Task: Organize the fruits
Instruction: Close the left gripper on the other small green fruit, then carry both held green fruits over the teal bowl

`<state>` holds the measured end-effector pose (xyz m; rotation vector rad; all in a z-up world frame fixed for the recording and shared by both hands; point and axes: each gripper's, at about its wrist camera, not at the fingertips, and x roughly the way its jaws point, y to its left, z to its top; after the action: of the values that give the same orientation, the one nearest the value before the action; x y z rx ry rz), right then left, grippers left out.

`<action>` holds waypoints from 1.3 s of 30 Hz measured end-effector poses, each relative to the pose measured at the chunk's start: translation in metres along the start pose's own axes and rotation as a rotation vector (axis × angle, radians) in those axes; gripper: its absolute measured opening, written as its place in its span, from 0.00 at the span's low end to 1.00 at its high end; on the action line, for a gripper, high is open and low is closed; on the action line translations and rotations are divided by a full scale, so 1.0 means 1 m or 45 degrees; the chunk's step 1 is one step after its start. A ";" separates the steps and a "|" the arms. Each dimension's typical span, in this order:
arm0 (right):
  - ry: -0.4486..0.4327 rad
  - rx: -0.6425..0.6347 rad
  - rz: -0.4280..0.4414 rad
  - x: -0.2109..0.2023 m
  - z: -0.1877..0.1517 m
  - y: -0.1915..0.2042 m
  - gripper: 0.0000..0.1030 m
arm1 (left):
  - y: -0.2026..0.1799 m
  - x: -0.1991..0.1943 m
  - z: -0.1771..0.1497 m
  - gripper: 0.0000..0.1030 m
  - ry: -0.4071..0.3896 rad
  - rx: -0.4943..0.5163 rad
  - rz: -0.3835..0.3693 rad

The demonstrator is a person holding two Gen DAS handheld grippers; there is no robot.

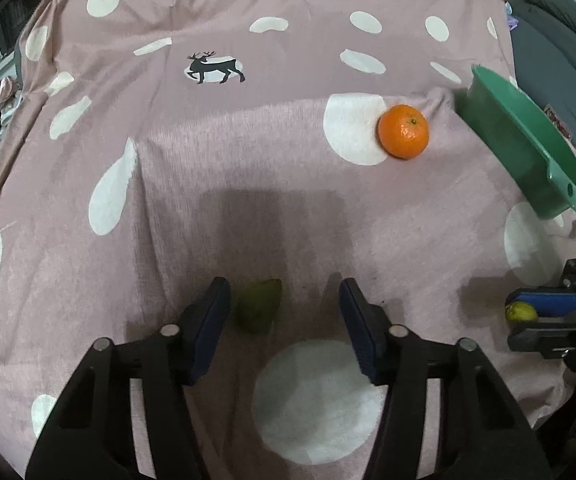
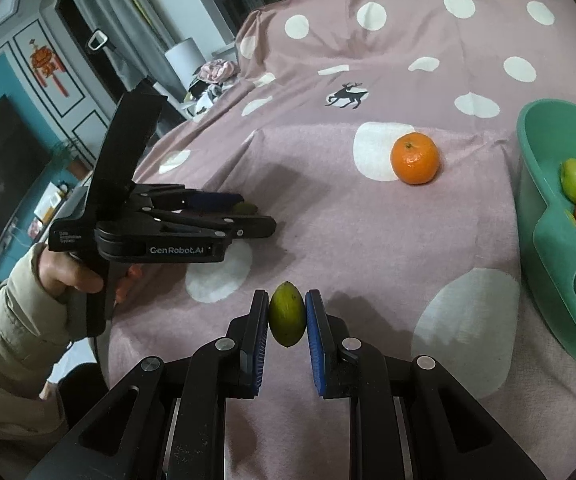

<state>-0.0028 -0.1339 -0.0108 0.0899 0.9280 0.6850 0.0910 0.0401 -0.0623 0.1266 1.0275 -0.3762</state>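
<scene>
Between right gripper (image 2: 286, 314) pads: green fruit (image 2: 286, 314), long axis seemingly upright.

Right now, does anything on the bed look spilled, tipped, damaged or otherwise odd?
Nothing spilled or damaged. The green bowl sits upright holding fruit. An orange lies loose on the spotted cover, not yet sorted. The left gripper straddles a green fruit; the right gripper clamps another small green fruit.
</scene>
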 end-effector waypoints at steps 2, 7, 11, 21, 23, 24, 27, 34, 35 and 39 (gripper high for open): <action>0.001 0.006 0.003 0.001 0.000 -0.001 0.20 | 0.000 0.000 -0.001 0.48 0.004 0.007 0.011; -0.005 0.007 0.007 -0.001 -0.001 -0.002 0.20 | 0.004 0.000 0.001 0.26 0.004 -0.012 0.064; -0.012 0.012 0.005 -0.002 -0.001 -0.003 0.20 | 0.008 -0.002 -0.001 0.18 -0.007 -0.031 0.088; -0.012 0.019 0.001 -0.003 0.000 -0.004 0.20 | -0.002 -0.014 -0.008 0.17 -0.053 -0.064 0.044; -0.013 0.018 -0.003 -0.003 0.000 -0.005 0.20 | -0.007 -0.022 -0.009 0.17 -0.073 -0.066 0.022; -0.014 0.017 -0.004 -0.004 0.000 -0.004 0.20 | -0.010 -0.024 -0.009 0.17 -0.082 -0.065 0.015; -0.016 0.014 -0.006 -0.005 0.000 -0.003 0.20 | -0.019 -0.034 -0.010 0.17 -0.107 -0.059 -0.008; -0.037 0.012 -0.016 -0.013 -0.003 -0.001 0.20 | -0.038 -0.051 -0.014 0.17 -0.144 -0.052 -0.048; -0.041 0.010 -0.018 -0.014 -0.003 0.000 0.20 | -0.041 -0.053 -0.015 0.17 -0.149 -0.052 -0.053; -0.058 0.006 -0.028 -0.020 -0.004 0.001 0.20 | -0.048 -0.059 -0.017 0.17 -0.159 -0.051 -0.063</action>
<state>-0.0143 -0.1456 0.0018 0.0991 0.8860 0.6581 0.0325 0.0143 -0.0173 0.0411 0.9154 -0.4030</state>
